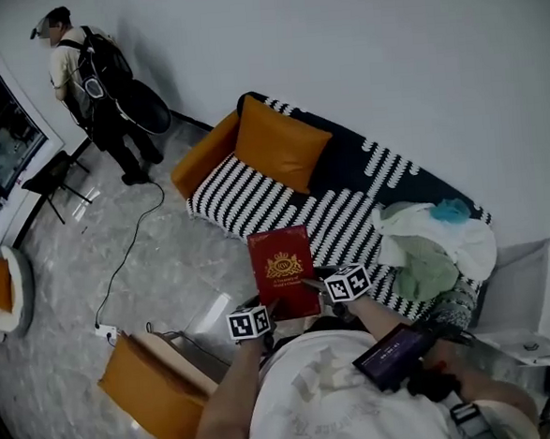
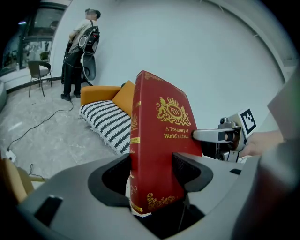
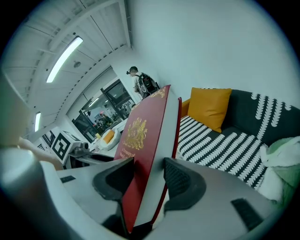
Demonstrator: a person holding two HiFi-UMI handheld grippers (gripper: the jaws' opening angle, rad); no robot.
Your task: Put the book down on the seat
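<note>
Left gripper [image 1: 268, 310] [image 2: 152, 174]: grey, two-jaw, with marker cube. Jaws closed on the lower spine-side corner of the book.

Right gripper [image 1: 312, 286] [image 3: 147, 177]: same make, just beside the left one. Jaws clamped across the book's lower edge on the page side.

Red hardcover book [image 1: 283, 271] [image 2: 161, 140] [image 3: 144, 133]: gold crest and gold lettering on the front cover, gold bands on the spine. Held in the air by both grippers with the cover towards the head camera. Its top edge is at the front edge of the sofa seat, and it does not rest on the seat.

Black-and-white striped sofa [image 1: 254, 195]: orange armrest at its left end; the seat ahead of the book is bare.

Square orange cushion [image 1: 281, 144]: leaning against the sofa back, near the left end.

Heap of white and green cloth [image 1: 434, 243]: on the right end of the seat.

Grey marbled floor [image 1: 82, 284]: black cable [image 1: 132, 241] running across it.

Black folding chair [image 1: 58, 178]: far left, by the window.

Person with a black backpack [image 1: 98, 78]: standing at the far wall, well apart from the sofa.
</note>
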